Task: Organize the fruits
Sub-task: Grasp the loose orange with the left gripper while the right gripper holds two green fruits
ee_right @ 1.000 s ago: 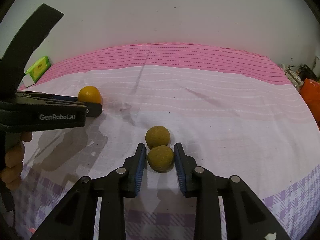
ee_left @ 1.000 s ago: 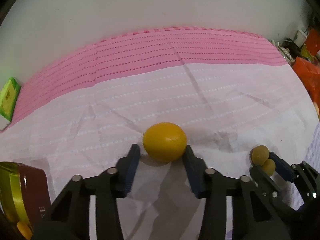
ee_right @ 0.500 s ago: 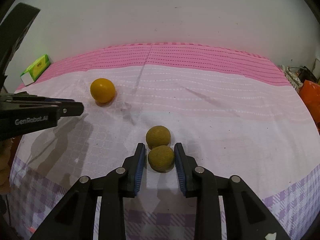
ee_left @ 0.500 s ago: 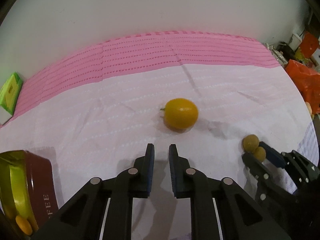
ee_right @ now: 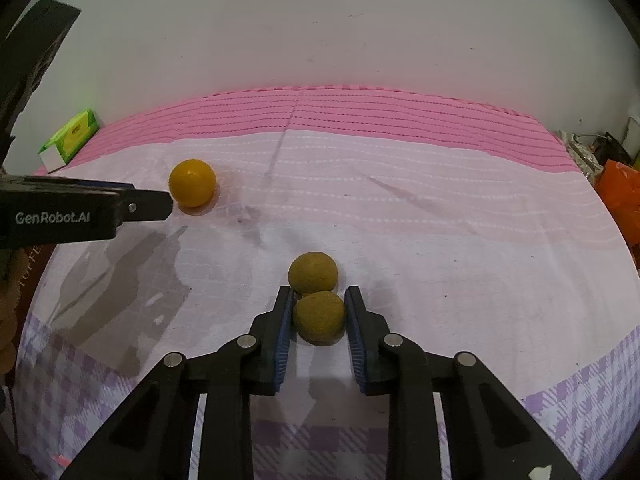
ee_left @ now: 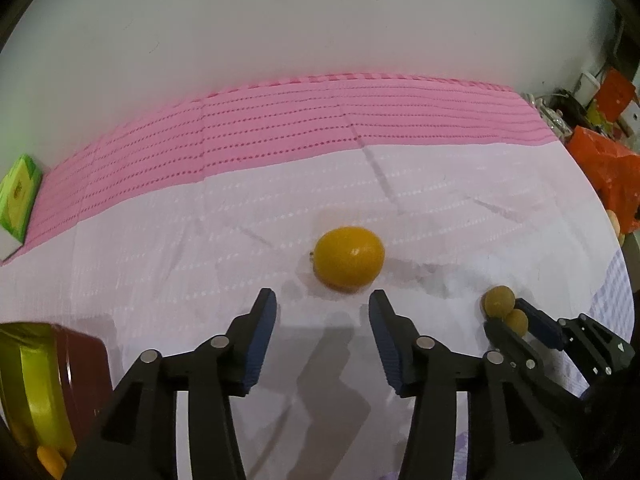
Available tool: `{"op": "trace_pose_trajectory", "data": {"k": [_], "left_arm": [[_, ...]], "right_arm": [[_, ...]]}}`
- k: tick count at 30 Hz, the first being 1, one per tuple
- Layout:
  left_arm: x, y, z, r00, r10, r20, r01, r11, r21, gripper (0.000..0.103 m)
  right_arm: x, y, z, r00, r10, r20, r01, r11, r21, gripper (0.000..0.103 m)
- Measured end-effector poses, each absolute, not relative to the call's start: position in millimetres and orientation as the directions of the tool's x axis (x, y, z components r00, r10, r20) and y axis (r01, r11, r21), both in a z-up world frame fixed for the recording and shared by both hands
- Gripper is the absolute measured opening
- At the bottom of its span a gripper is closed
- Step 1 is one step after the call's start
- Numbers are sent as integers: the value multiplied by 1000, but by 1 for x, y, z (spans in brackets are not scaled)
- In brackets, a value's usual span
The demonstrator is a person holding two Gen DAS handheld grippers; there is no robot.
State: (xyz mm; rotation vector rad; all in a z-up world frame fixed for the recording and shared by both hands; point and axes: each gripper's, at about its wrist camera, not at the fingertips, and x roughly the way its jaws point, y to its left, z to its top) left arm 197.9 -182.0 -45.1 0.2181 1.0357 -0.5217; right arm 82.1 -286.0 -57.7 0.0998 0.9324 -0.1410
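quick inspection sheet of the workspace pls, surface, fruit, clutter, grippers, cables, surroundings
surface: cloth over the table, pink band at the back, pale middle, purple check at the front; creased.
job's things: orange lying free on the cloth; two brown-green fruits, the near fruit and the far fruit, touching each other; red and gold tin at lower left with something orange inside.
clutter: green box at the back left edge.
grippers: left gripper opening, nothing between its fingers, the orange just beyond its tips; right gripper shut on the near fruit.
cables: nothing seen.
surroundings: white wall behind; orange bag and oddments at the right.
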Motion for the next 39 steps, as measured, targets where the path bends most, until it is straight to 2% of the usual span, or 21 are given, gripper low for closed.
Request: {"op": "trace_pose_trajectory", "data": {"k": [15,18,21,39], "left_arm": [[215,-210,-52,377,-300,-876,542,839,-54,53],[218,-210,-58,366,-294,-883,531,845,-62,50],[220,-209,-62,354,-300,-886,524,848,-78,42],[205,-186,-40,390,-280,-877,477,876,-68,42]], "right_arm": [[81,-300,-58,584,-102,-806,207,978,26,26],[81,-300,-58,584,-101,-806,207,978,27,26],[81,-301,-59,584,-101,-806,207,978,27,26],[82,-300,-58,582,-106,-806,207,978,21,26]]}}
